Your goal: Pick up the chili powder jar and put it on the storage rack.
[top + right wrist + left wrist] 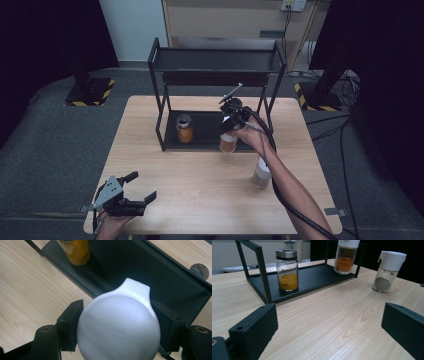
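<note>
No words, brands or numbers can be read anywhere. The white lid (118, 327) of the held spice jar bears only a few short raised dashes, not letters. The yellow spice jar (287, 270) shows small dark marks, too tiny to read.

High view overhead; both gripper views close, sharing the black rack (215, 75).

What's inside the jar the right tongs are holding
Orange powder fills the lower part of the white-capped jar, seen through its glass in the left gripper view. In the right gripper view the white cap, clamped by the right tongs, covers the contents from above.
</note>
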Demonstrator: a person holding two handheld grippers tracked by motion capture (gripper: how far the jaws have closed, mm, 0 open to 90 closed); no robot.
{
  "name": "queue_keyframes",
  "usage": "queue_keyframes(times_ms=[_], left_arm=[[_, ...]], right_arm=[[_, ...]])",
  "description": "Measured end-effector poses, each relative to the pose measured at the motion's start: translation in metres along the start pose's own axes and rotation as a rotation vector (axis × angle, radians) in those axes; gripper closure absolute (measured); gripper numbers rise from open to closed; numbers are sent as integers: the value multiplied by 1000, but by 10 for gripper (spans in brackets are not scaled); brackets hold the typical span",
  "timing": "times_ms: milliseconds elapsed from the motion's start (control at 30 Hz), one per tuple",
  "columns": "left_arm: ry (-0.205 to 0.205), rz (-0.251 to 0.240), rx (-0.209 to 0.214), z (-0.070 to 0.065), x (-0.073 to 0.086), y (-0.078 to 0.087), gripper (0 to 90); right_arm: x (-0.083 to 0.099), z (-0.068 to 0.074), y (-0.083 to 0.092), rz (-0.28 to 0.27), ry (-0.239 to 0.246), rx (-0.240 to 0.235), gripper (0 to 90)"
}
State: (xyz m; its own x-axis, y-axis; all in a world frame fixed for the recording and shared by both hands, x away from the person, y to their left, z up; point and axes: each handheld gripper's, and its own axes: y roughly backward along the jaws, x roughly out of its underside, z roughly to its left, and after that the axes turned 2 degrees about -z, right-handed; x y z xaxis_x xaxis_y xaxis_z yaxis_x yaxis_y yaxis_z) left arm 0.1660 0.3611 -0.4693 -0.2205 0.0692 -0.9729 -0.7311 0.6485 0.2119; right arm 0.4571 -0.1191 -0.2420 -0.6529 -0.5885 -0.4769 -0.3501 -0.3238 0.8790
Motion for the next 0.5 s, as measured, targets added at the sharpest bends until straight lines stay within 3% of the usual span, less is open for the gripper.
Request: queue_keyframes(times_ms=[500], left_arm=[[7, 0, -2, 1, 0, 0, 0]], right_arm=[[-31, -3, -22, 4, 15, 10, 316]])
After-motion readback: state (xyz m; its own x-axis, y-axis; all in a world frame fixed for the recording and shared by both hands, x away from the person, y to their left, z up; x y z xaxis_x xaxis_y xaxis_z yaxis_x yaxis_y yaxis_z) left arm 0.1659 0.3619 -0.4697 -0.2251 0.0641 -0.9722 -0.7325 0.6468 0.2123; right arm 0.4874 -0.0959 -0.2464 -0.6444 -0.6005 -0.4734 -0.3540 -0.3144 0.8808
